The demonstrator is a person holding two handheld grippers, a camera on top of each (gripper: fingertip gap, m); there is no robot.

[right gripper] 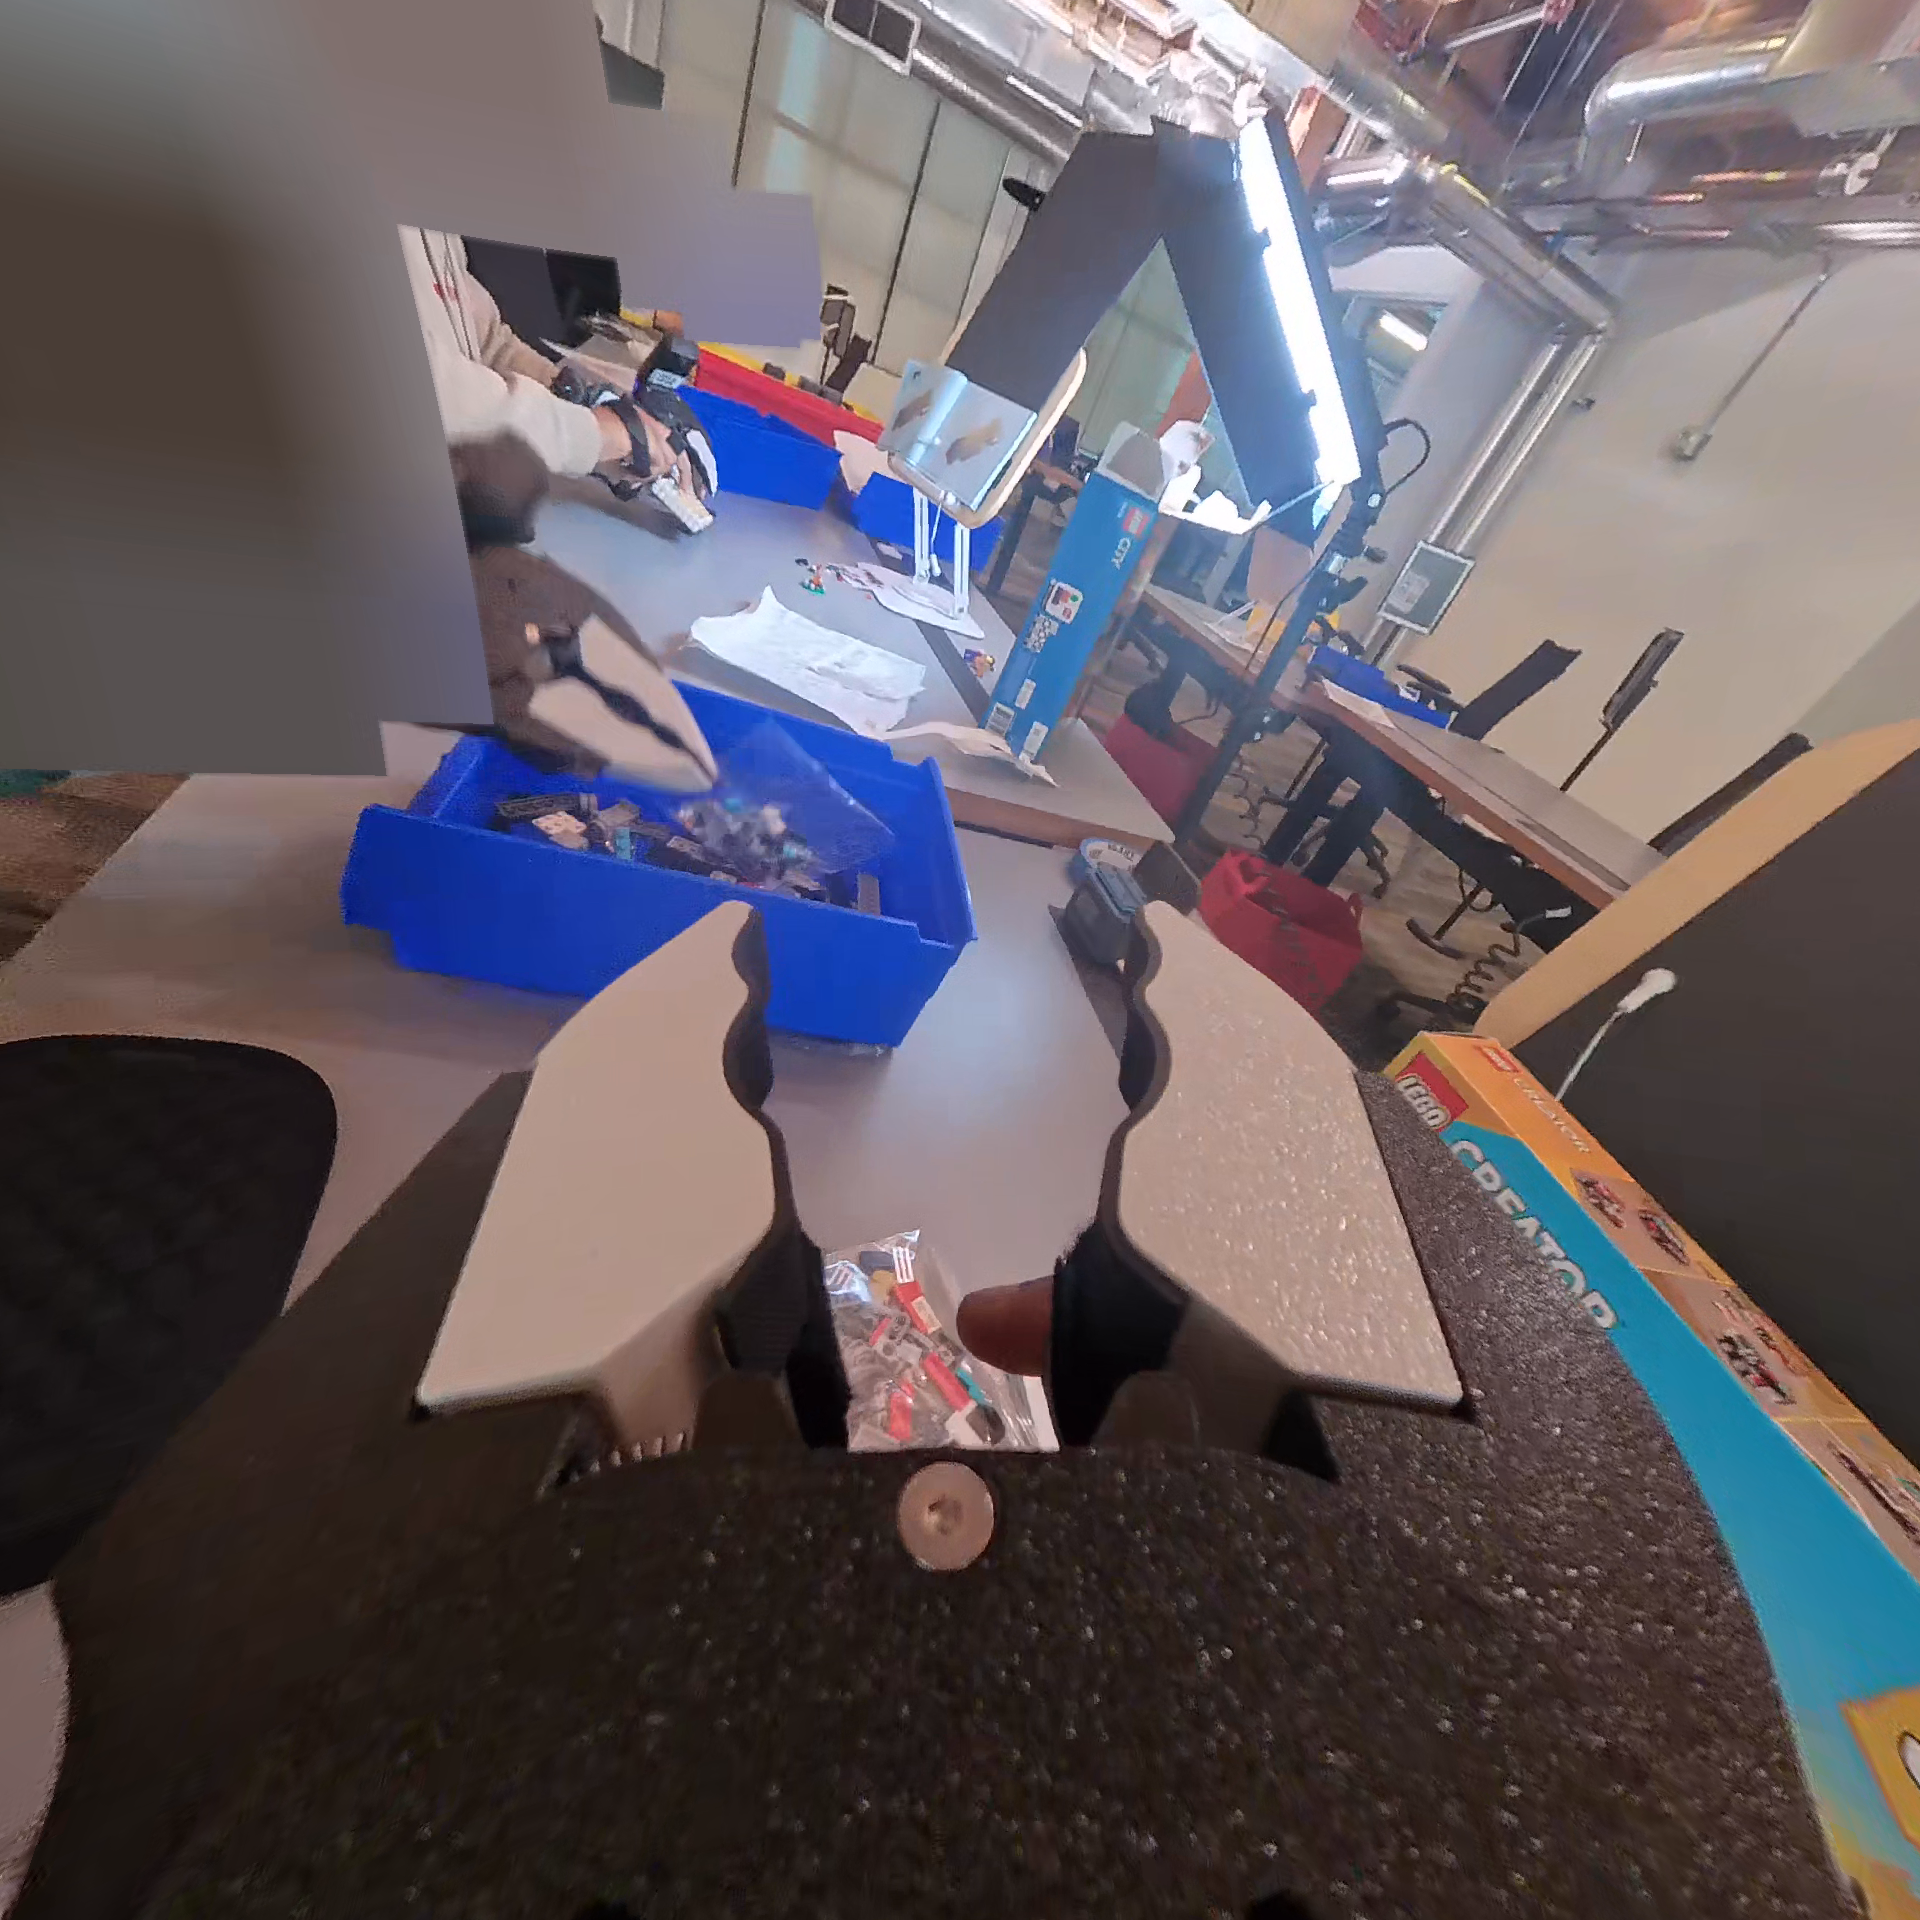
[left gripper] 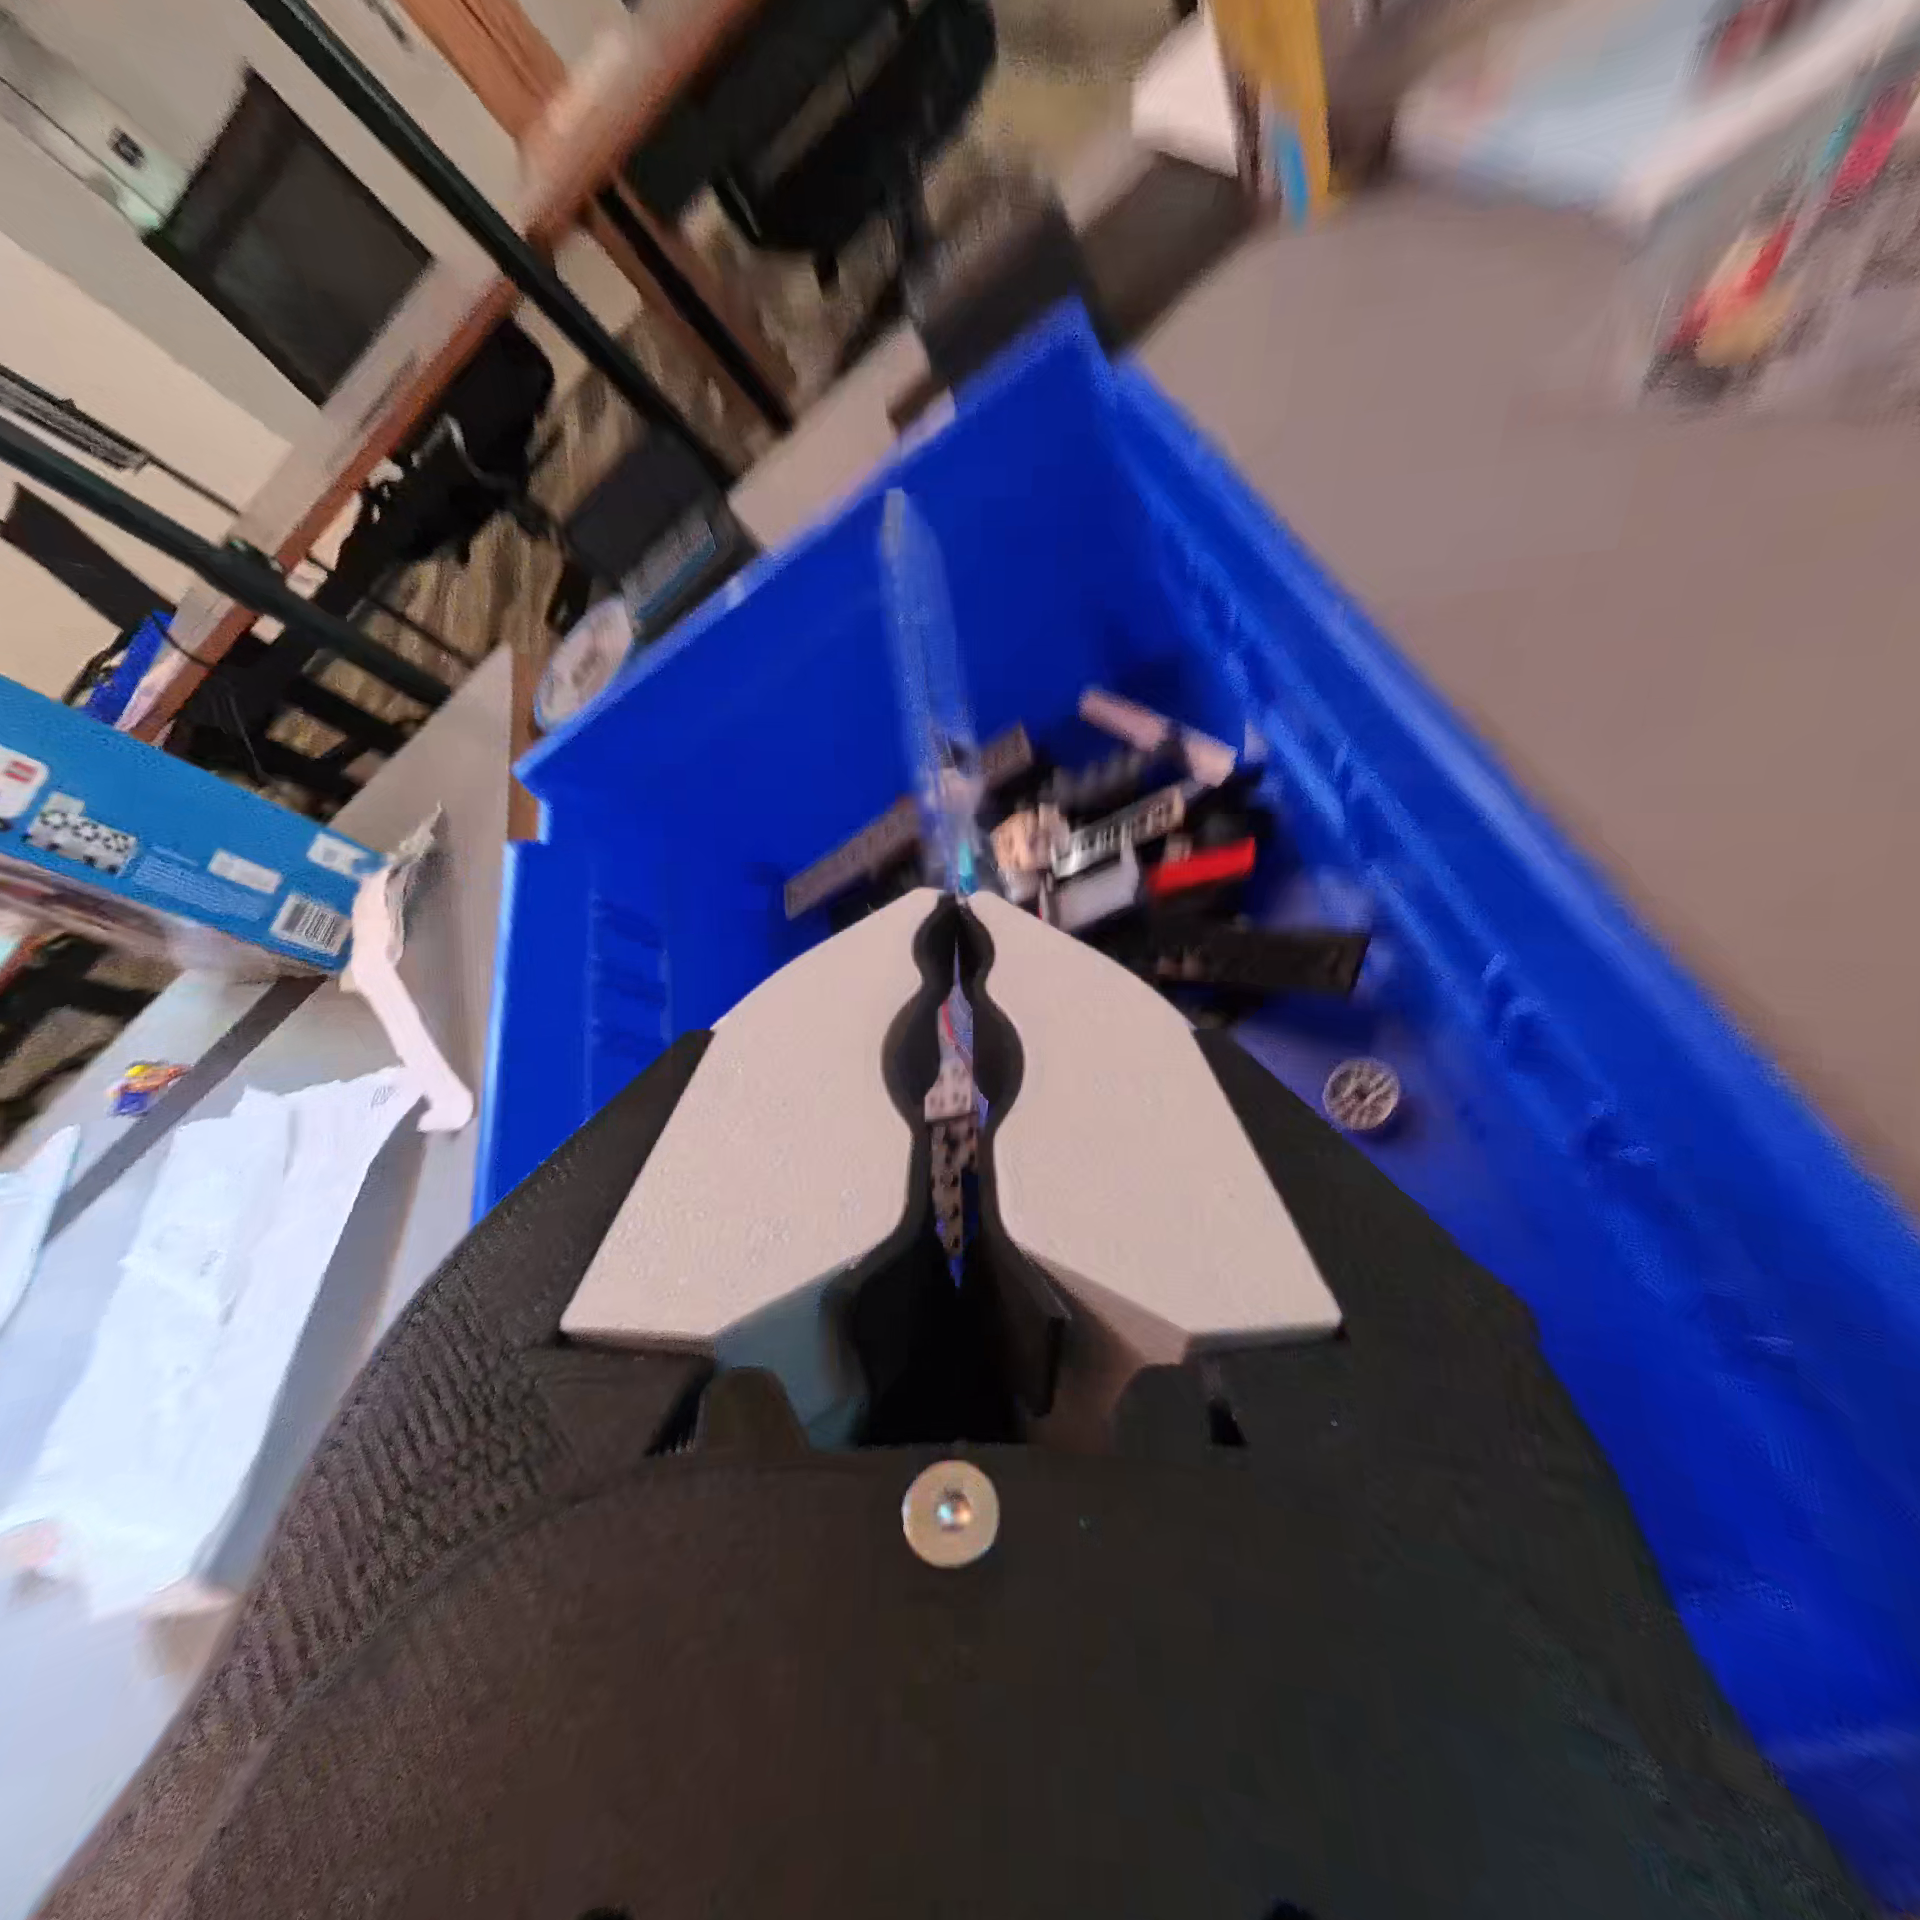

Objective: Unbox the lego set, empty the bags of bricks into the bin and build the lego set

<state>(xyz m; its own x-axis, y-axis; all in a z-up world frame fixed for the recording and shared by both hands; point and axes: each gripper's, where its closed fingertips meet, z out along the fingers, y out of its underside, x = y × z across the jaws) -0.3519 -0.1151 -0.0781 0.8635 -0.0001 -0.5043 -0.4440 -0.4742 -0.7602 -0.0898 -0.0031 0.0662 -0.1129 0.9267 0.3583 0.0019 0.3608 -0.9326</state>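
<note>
Left gripper (left gripper: 958, 904) pinches a clear bag (left gripper: 925, 665) over the bin (left gripper: 1558, 1091).
Right gripper (right gripper: 940, 935) gapes wide at frame centre, empty; another bag (right gripper: 914, 1340) lies low between its fingers.

Both views are bright and evenly lit. In the right wrist view a long light panel (right gripper: 1299, 312) glares white at upper centre, blowing out its own surface, and sheen shows on the grey bench (right gripper: 987, 1122). That view is mostly sharp, with lines bowing toward the edges. The left wrist view is heavily motion-smeared: the blue bin (left gripper: 1558, 1091) and background streak diagonally, while the near left claw (left gripper: 956, 909) stays crisp.
</note>
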